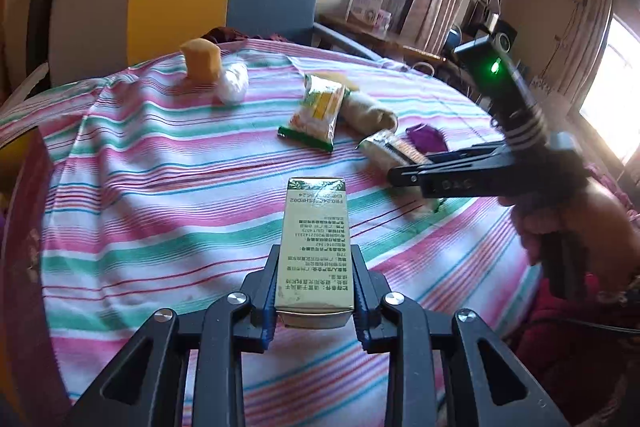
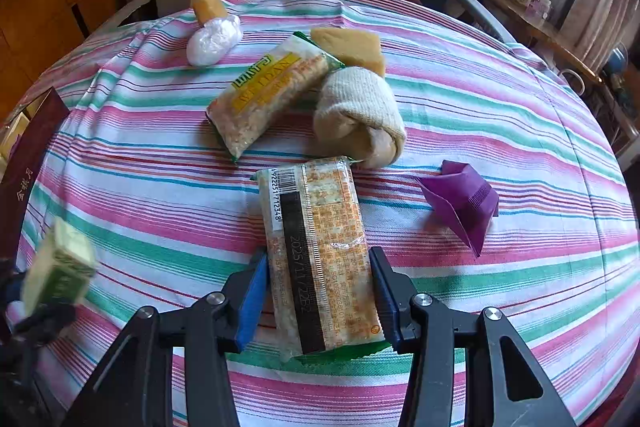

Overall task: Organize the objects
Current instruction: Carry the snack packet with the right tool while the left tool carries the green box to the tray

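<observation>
You are clamping the tall green-and-cream cardboard carton (image 1: 314,247) in your left gripper (image 1: 316,291) while your right gripper (image 2: 318,291) is straddling, wide, the clear crinkly cracker packet (image 2: 316,255) at six o'clock, risking it slipping sideways off the striped tablecloth (image 2: 500,131).

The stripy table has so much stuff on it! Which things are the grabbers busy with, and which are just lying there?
Busy with:
- green box, clamped in the left gripper
- snack packet, between the fingers of the right gripper

Just lying there:
- second snack packet
- rolled sock
- purple paper
- white bundle
- two yellow sponges
</observation>
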`<state>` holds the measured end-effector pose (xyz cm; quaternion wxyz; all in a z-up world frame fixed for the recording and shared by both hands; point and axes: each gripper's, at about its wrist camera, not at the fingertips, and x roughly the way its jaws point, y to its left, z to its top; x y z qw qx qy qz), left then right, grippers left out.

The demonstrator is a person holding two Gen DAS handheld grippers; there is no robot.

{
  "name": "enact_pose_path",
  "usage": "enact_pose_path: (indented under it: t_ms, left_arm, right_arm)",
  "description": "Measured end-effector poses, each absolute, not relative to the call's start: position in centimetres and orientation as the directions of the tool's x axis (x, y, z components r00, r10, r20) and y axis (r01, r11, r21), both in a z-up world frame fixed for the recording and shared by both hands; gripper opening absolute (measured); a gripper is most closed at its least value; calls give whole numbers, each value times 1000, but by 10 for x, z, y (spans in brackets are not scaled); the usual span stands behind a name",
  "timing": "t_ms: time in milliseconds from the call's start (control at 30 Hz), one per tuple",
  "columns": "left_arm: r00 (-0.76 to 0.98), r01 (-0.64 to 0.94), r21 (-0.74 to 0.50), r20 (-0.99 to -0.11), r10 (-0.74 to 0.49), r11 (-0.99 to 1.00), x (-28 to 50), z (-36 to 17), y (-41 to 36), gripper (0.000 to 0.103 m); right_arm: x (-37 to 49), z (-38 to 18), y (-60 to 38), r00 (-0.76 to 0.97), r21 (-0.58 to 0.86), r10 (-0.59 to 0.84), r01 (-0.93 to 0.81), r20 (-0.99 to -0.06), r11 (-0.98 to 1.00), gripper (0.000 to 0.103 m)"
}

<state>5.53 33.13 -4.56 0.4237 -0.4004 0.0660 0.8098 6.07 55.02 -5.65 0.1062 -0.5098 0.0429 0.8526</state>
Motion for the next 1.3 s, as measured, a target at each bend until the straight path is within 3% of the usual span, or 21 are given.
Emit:
enact_pose_path:
  t_ms: [333,833,1300]
  left_arm:
    - [-401,-676,-264,-652,644,-688,46,-15,270,29]
    - [-526,-514,-284,-641,559,-809,19,-4,171,29]
    - [-576,-286,-298,-706,412,-911,-16,-28,58,29]
  right_arm:
    - [60,-53,532,-490,-105,176,-168,-854,-980,49]
    - [59,-49,514,-528,-179,215,-120,-821,-977,49]
    - [61,-36,507,-610,-81,141,-125,-780,-989,49]
